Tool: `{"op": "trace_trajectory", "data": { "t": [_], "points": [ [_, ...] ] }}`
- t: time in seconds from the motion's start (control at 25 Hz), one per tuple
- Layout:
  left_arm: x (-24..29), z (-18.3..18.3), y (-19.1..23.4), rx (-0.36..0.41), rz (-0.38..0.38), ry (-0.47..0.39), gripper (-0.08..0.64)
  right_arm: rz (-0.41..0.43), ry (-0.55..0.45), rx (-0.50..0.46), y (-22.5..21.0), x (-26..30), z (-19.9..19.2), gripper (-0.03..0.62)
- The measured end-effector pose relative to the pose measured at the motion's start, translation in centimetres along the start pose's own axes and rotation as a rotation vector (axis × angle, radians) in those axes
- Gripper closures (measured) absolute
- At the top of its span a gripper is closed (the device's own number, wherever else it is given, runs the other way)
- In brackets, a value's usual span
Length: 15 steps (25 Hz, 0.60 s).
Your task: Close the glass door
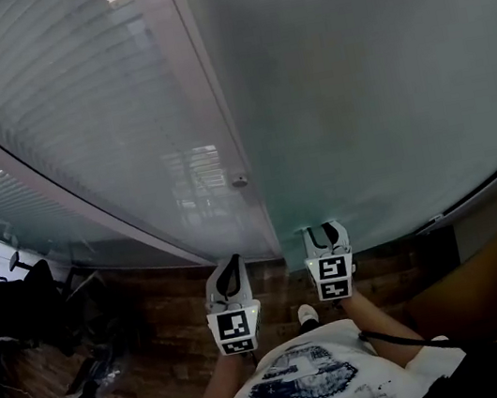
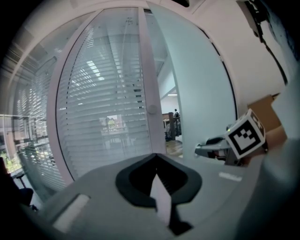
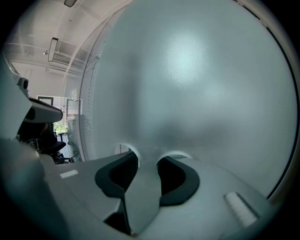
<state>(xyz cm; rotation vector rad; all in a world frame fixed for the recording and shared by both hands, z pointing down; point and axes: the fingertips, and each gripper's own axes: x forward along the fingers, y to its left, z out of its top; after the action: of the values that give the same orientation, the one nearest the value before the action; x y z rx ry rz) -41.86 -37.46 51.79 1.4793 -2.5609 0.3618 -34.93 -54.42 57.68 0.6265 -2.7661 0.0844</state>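
The frosted glass door (image 1: 370,76) is standing just ahead, right of the frame post (image 1: 211,95), not quite closed (a gap is showing beside its edge). It is probably swinging heavy and stiff. Its smooth face is offering no handle, so flat pushing near the free edge is looking safest. I am counting one door and two tools. The right hand-held gripper (image 1: 323,228) is hanging released at the glass, and the left hand-held gripper (image 1: 231,263) is looking clenched on nothing.

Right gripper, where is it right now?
In the head view the right gripper is low, just right of centre, tips close to the frosted glass door near its left edge; the left gripper is beside it, further left.
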Motion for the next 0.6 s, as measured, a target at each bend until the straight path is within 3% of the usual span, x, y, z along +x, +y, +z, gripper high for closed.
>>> {"op": "trace_trajectory", "data": {
  "t": [0.6],
  "points": [
    [2.1,0.3,1.0,0.008,0.019,0.018,0.557,-0.028,-0.019,-0.002,-1.3,3.6,1.0,0.457]
  ]
}}
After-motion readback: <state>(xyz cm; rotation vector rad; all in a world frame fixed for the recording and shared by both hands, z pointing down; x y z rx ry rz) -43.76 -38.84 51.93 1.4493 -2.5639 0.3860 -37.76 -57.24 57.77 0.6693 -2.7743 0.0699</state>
